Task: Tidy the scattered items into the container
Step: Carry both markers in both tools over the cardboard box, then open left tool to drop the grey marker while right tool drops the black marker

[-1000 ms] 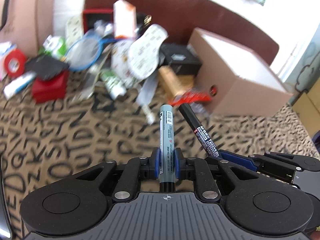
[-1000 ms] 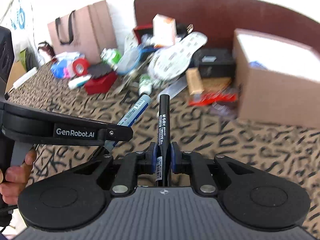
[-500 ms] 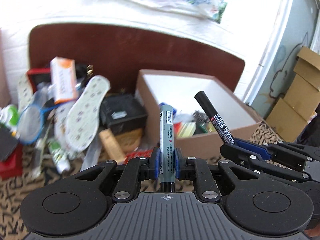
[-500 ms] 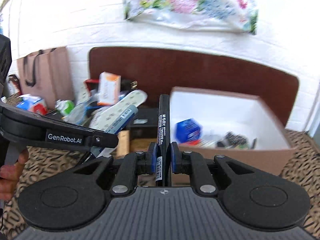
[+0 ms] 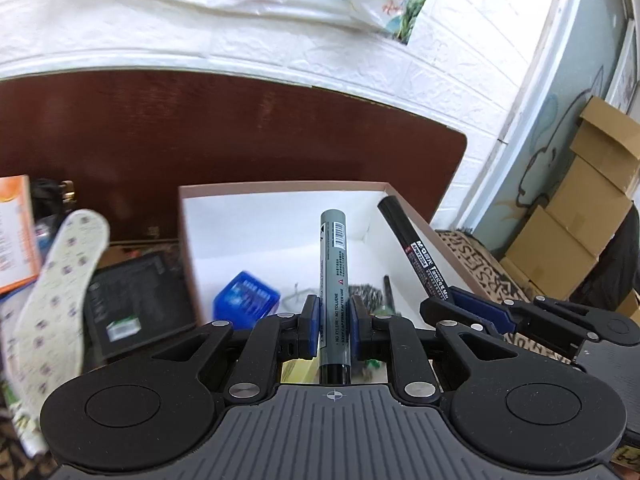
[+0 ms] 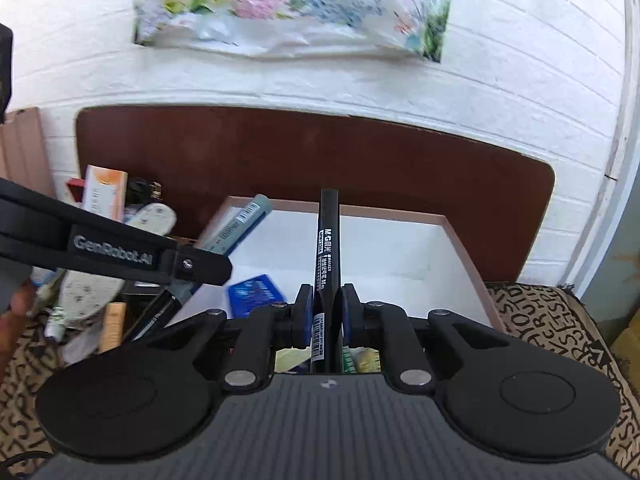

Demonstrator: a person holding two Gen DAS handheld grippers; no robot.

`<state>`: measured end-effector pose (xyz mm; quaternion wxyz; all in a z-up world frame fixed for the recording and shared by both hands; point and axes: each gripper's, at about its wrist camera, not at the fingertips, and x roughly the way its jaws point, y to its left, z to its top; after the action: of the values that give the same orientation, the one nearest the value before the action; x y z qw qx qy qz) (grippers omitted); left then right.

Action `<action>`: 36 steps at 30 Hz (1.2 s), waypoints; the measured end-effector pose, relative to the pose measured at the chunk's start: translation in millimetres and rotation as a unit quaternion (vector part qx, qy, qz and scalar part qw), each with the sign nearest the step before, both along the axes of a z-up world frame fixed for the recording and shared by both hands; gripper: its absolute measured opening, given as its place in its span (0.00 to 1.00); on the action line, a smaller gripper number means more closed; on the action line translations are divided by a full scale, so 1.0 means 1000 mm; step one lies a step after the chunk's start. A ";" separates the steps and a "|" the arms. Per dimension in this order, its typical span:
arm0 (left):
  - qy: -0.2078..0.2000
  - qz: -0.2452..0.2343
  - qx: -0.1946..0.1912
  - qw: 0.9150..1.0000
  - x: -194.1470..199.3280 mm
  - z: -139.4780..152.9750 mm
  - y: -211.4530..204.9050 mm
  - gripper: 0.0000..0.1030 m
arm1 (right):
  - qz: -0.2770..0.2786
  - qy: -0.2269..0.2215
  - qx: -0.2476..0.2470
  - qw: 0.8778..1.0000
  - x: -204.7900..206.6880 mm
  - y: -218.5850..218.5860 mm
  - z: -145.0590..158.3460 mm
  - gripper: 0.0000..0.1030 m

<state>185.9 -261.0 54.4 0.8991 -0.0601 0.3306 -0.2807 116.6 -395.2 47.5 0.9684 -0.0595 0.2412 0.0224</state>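
Note:
My left gripper is shut on a grey marker that points up and forward over the open cardboard box. My right gripper is shut on a black marker, also held over the box. In the left wrist view the black marker and the right gripper show at the right. In the right wrist view the grey marker and the left gripper arm show at the left. The box holds a blue packet and other small items.
Scattered items lie left of the box: a shoe insole, an orange-and-white carton, a black box. A brown headboard and white brick wall stand behind. Stacked cardboard boxes stand at the far right. The surface is a letter-patterned cloth.
Both grippers have moved forward and up with their markers, from over the patterned cloth to over the open box. The box interior now fills the middle of both views.

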 end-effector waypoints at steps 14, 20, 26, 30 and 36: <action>0.075 -0.004 0.015 0.997 0.114 -0.062 -0.078 0.12 | -0.038 0.127 -0.036 0.990 0.115 -0.057 -0.058 0.16; 0.083 -0.005 0.032 0.996 0.132 -0.073 -0.090 0.12 | -0.042 0.163 -0.041 0.985 0.139 -0.063 -0.068 0.16; 0.071 -0.013 0.029 0.997 0.128 -0.070 -0.093 0.51 | -0.058 0.158 -0.052 0.984 0.142 -0.066 -0.066 0.46; 0.021 0.010 0.017 1.000 0.114 -0.058 -0.086 0.98 | -0.051 0.129 -0.050 0.989 0.132 -0.065 -0.057 0.75; 0.032 0.014 0.007 0.999 0.110 -0.047 -0.078 1.00 | -0.031 0.110 -0.037 0.993 0.119 -0.060 -0.045 0.93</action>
<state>295.7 -338.8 6.9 0.8923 -0.0672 0.3604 -0.2634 235.6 -455.4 2.5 0.9332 -0.0847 0.3490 -0.0098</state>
